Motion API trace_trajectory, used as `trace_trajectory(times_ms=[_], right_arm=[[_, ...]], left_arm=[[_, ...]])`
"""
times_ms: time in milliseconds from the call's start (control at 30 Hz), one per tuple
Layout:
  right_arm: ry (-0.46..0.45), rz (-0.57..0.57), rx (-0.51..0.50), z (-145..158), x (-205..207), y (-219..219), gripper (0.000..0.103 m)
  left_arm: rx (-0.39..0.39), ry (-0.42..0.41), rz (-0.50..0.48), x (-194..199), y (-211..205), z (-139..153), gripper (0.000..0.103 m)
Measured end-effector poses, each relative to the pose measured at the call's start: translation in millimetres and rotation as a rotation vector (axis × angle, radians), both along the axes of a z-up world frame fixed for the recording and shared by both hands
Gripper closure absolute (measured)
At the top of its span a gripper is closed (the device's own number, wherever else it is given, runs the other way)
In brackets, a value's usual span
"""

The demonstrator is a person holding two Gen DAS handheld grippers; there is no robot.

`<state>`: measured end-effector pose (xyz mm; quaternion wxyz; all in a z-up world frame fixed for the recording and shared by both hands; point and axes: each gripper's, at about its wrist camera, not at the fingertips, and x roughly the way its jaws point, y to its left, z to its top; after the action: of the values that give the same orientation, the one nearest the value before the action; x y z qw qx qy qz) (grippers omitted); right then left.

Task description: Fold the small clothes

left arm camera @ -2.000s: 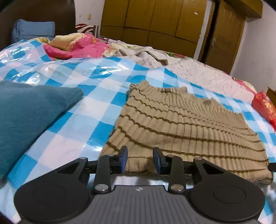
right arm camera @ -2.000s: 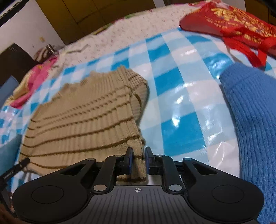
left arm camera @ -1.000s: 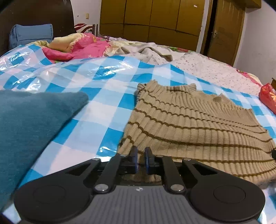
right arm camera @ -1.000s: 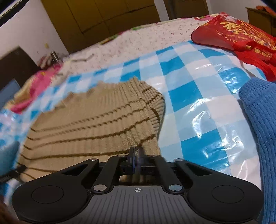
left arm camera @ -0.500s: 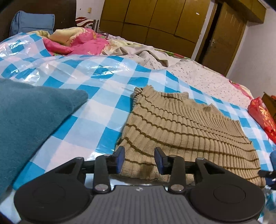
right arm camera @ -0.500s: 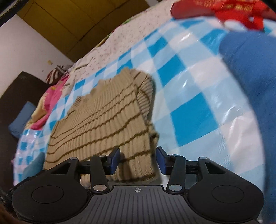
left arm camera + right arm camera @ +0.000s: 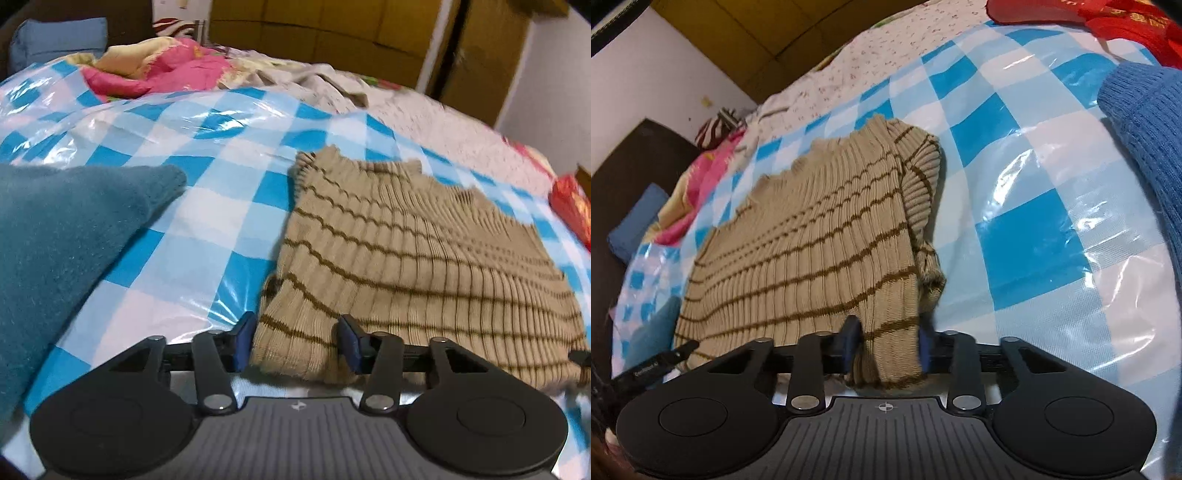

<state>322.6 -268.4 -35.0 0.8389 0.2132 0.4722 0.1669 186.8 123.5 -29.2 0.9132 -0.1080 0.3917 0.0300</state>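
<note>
A tan ribbed sweater with brown stripes (image 7: 406,251) lies flat on the blue-and-white checked plastic sheet (image 7: 184,221), hem toward me. My left gripper (image 7: 295,341) is at the hem's left corner. Its jaws are opening, and the bunched corner sits between the pads without being pinched. In the right wrist view the same sweater (image 7: 812,236) has its right sleeve folded over the body. My right gripper (image 7: 886,347) straddles the hem's right corner. Its jaws are closing, with fabric filling the gap between them.
A teal garment (image 7: 55,240) lies left of the sweater and a blue knit (image 7: 1145,129) lies to its right. A red bag (image 7: 1108,22) sits at the far right. Pink bedding (image 7: 166,74) and other cloth are piled at the back, with a wooden wardrobe behind.
A second ago both grippers were shut on the hem. Both then spread apart. Now the right jaws have narrowed around the corner, and the left jaws stay apart with fabric between them.
</note>
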Motion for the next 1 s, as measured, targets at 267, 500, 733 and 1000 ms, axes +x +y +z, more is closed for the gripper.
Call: trace_trajectory(times_ms=[267,500,733,1000], right_arm=[[0.028,0.063,-0.044,7.0,-10.1,-1.9,0.089],[0.076,0.122,-0.079,19.4,-53.4,-13.3,0.090],[0.097,0.108,-0.087,22.4,-101.3,-26.2,0.089],[0.034,0.072,-0.120,40.7,-116.0,-29.0,0.082]], left_arm=[[-0.088,0.063,-0.021,-12.8,11.2,4.3,0.065],[-0.056,0.129,-0.086,-61.0,0.2,9.1,0.065],[0.005,0.144,-0.110,-106.8,-13.4,13.7,0.061],[0.053,0.117,-0.086,-131.5,-15.6,31.9,0.060]])
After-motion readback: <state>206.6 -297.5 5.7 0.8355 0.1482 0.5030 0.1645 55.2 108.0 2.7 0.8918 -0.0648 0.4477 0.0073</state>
